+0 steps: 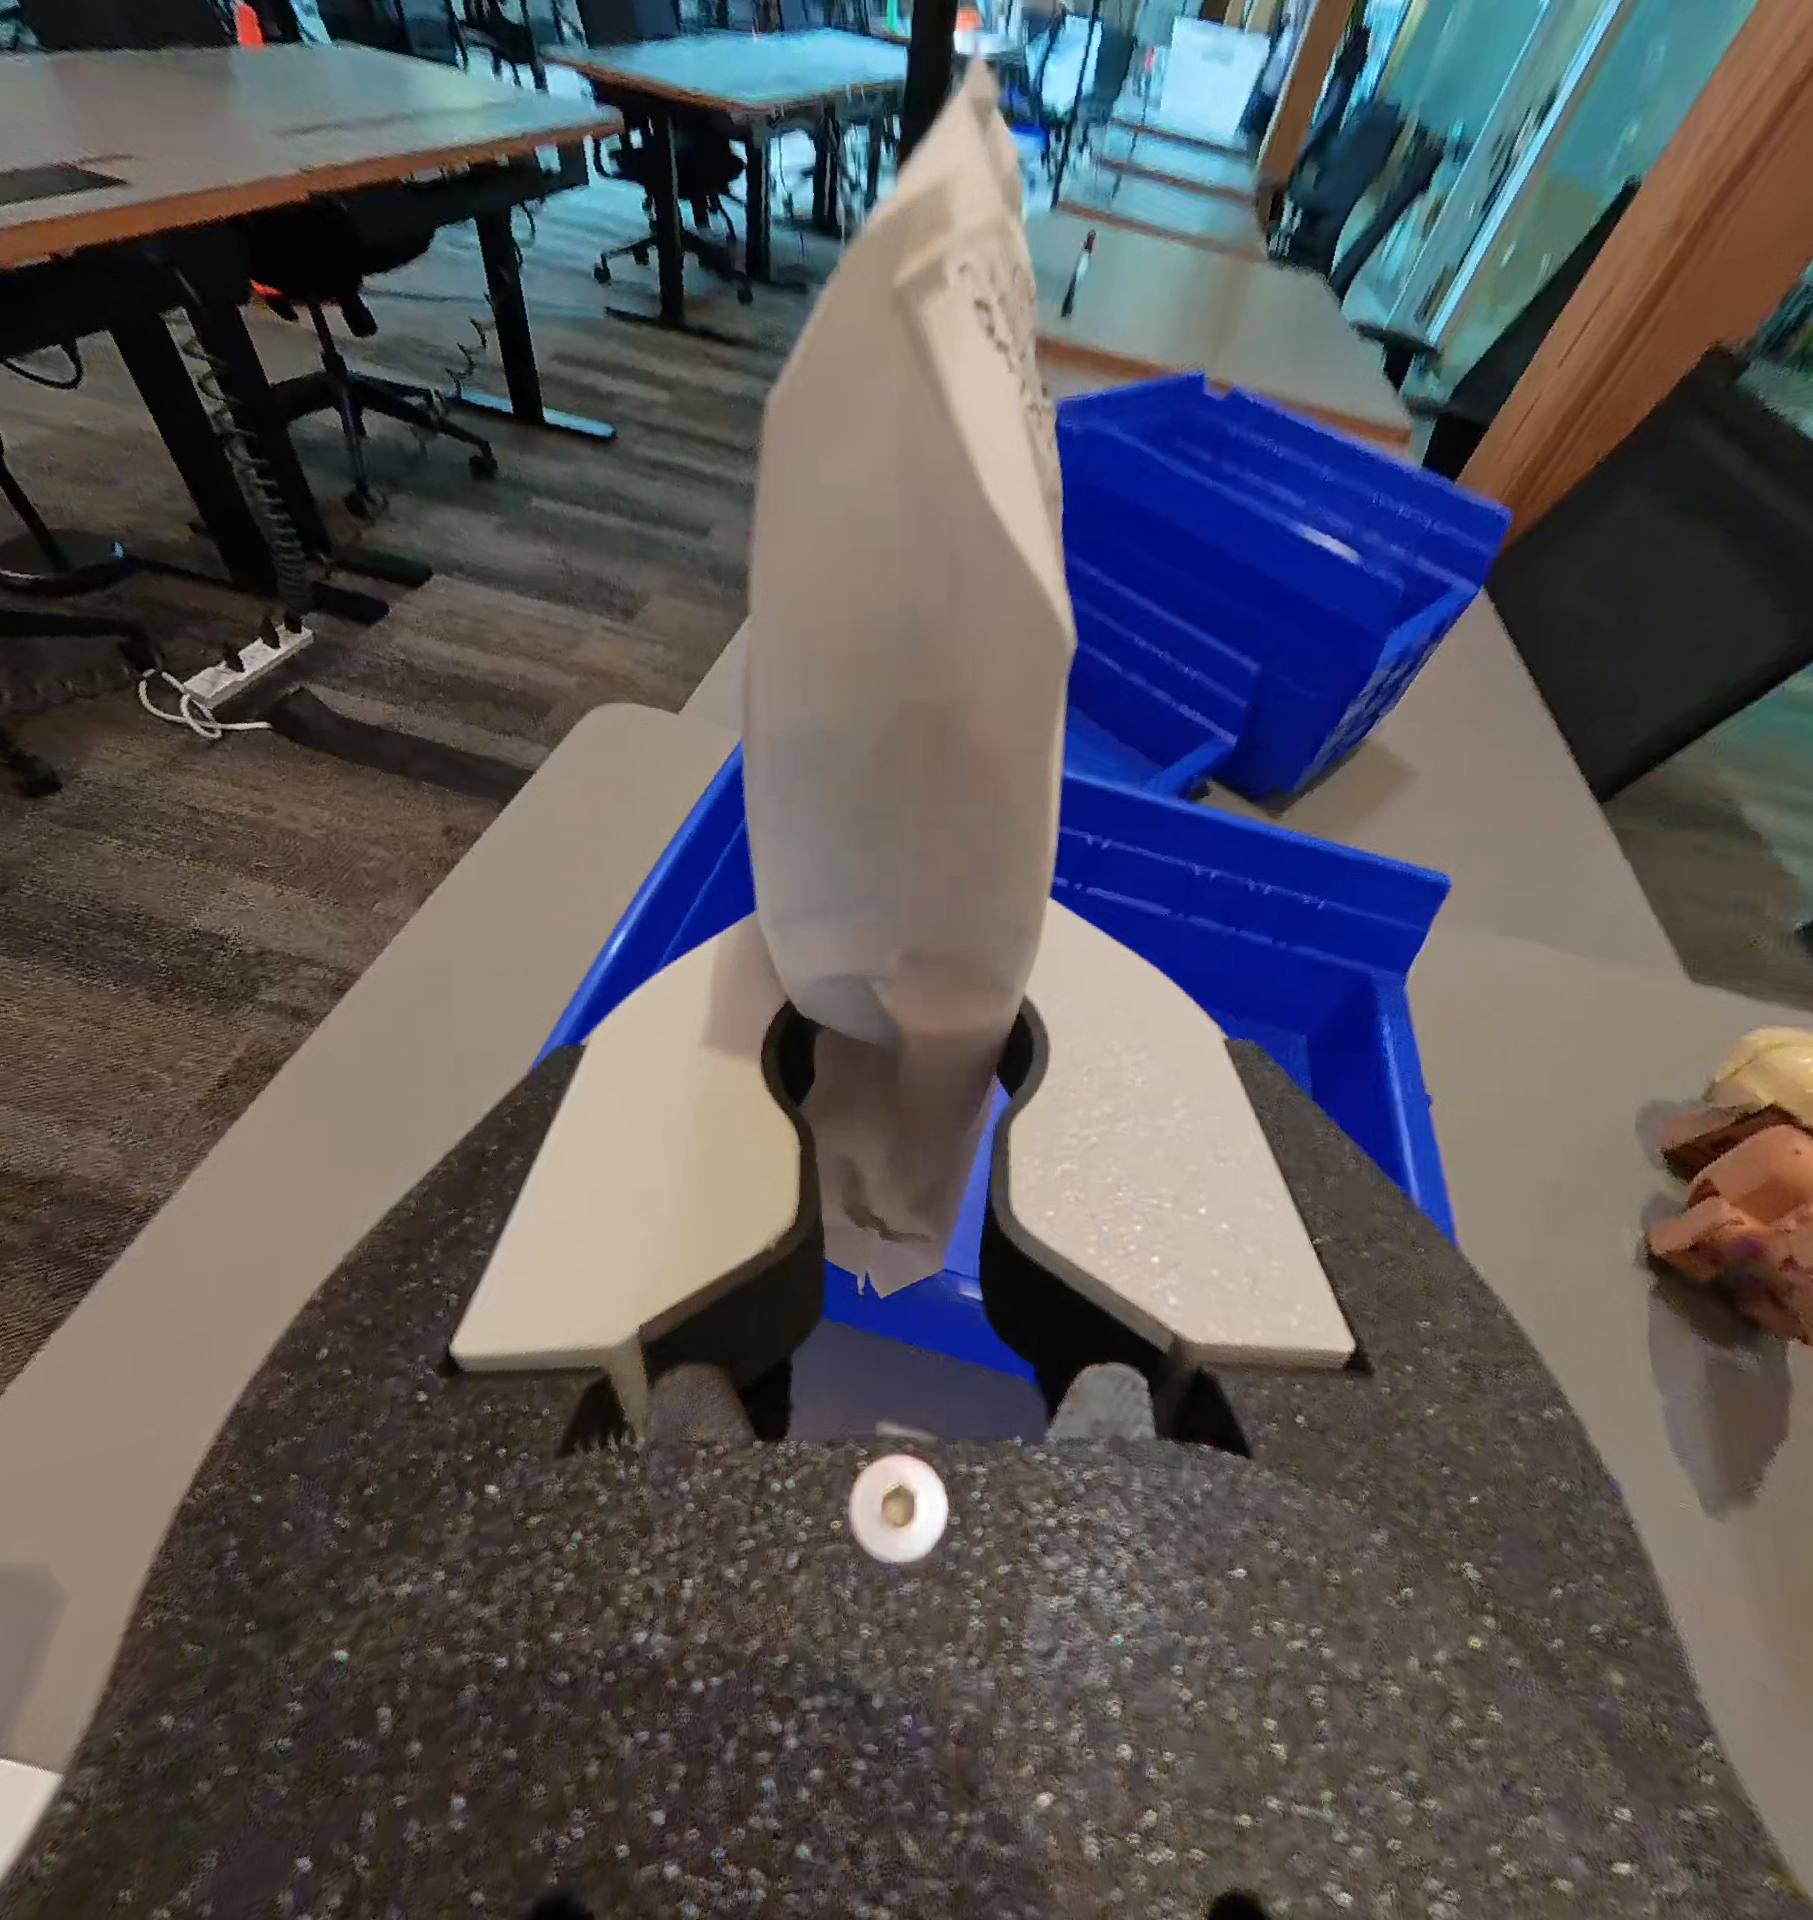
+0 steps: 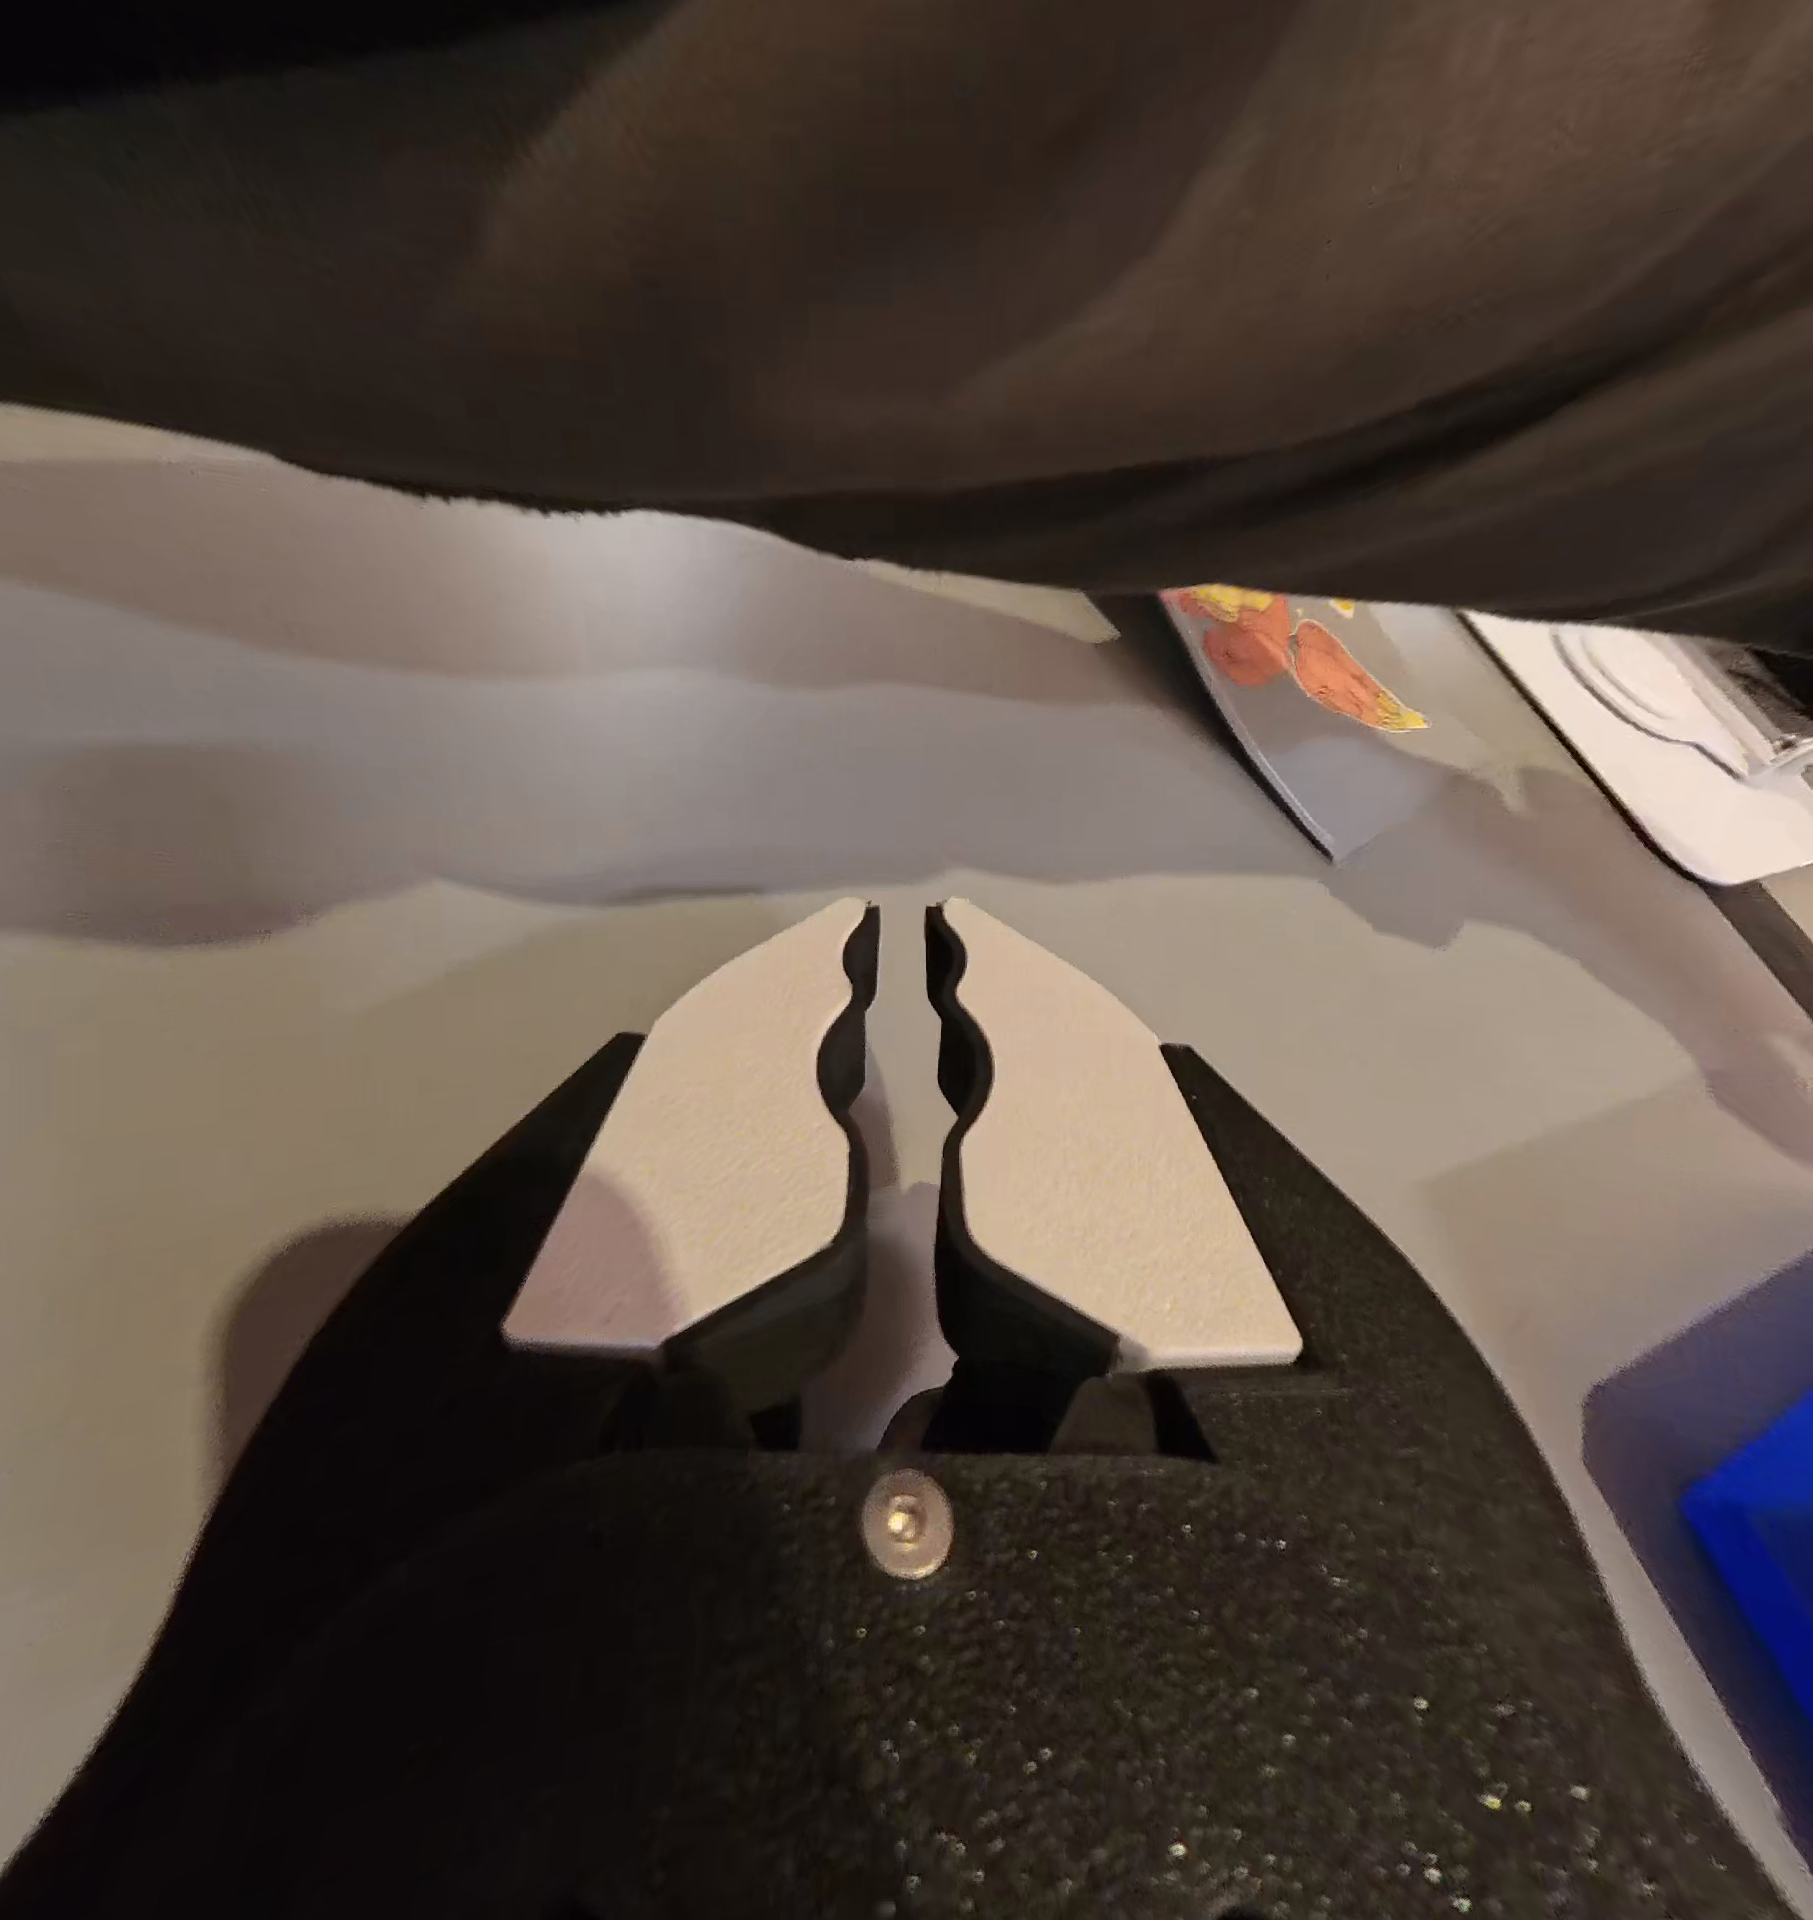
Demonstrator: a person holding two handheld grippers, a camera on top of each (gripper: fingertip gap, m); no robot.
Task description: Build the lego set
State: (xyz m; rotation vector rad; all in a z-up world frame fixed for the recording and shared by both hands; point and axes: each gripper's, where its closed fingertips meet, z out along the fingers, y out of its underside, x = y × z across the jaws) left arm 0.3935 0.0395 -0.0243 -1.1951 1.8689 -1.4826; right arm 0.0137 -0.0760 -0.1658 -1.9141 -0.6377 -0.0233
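In the left wrist view, a white paper bag [image 1: 907,623] is held up by the left gripper [image 1: 902,1049]. The bag's crumpled bottom end is pinched between the two jaws, which are closed tight on it. The torn edge of the bag pokes out behind the pinch, toward the camera. The rest of the bag stands up tall and leans a little to the right. Dark print is seen on its upper side, but it is blurred.

Right under the gripper, a blue bin [image 1: 1245,914] is seen on the grey table [image 1: 382,1039]. A second blue bin [image 1: 1286,561] stands just behind it. At the right edge of the table, a small pile of brown and cream lego pieces [image 1: 1775,1184] is seen, well apart from the bag.

In the right wrist view, the right gripper [image 2: 902,914] is held low over the table. Its jaws are nearly closed, with only a thin gap left between them, and nothing is held in them. A dark cloth shape [image 2: 881,260] fills the top of the view. A clear flat bag with orange pieces [image 2: 1297,665] lies on the table beyond the jaws, to the right. A white flat thing [image 2: 1691,748] lies beside it.
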